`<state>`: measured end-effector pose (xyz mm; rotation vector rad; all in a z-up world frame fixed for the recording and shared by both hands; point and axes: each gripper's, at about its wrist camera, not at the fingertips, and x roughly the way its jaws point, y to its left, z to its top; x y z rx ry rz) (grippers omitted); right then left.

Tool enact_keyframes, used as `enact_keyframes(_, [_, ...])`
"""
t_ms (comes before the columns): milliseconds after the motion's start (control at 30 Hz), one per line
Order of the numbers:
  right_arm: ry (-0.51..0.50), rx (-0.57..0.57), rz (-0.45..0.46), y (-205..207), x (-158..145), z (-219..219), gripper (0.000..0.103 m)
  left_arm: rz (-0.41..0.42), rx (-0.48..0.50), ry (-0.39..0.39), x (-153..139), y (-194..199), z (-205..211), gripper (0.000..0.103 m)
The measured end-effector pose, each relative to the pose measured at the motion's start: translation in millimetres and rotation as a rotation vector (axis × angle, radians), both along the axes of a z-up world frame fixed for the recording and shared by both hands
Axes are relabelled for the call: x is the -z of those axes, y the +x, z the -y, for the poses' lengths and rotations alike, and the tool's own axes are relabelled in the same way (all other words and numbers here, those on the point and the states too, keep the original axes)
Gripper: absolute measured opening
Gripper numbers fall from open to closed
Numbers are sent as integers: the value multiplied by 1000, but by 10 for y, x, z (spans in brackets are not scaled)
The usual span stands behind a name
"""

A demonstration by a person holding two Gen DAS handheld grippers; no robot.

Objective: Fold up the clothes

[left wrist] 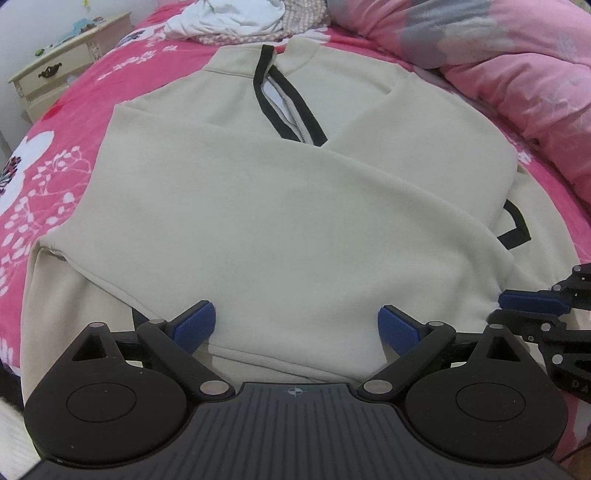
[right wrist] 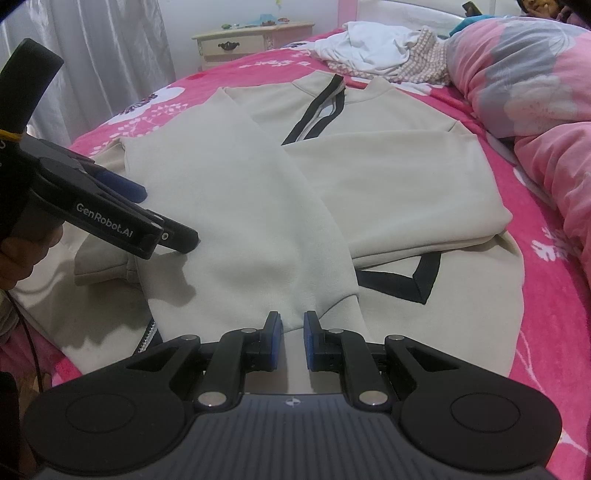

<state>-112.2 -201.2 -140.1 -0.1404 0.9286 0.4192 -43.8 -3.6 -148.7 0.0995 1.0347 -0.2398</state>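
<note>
Cream sweatshirt (left wrist: 266,206): flat on pink bedspread (left wrist: 55,177), sleeves crossed over chest. Left gripper (left wrist: 297,328): jaws spread wide over hem, gripping nothing. Right gripper (right wrist: 293,341): jaws nearly closed, pinching sleeve cuff (right wrist: 295,317). White clothes (right wrist: 373,35) heaped beyond collar.

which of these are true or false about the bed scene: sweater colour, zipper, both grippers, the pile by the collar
1. The sweater is cream with black trim. True.
2. The left gripper is clamped shut. False: its blue pads stand wide apart over the hem.
3. The right gripper has its pads close together at the sleeve cuff. True.
4. The bedsheet is plain blue. False: it is pink with white flowers.
5. White clothes lie beyond the collar. True.
</note>
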Motion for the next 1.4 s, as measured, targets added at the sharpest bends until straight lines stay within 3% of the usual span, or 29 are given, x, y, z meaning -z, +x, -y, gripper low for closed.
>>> enact_keyframes(1400, [7,3,-1,-5,5,9,14,-8,-13,-3,22,6,-34,99])
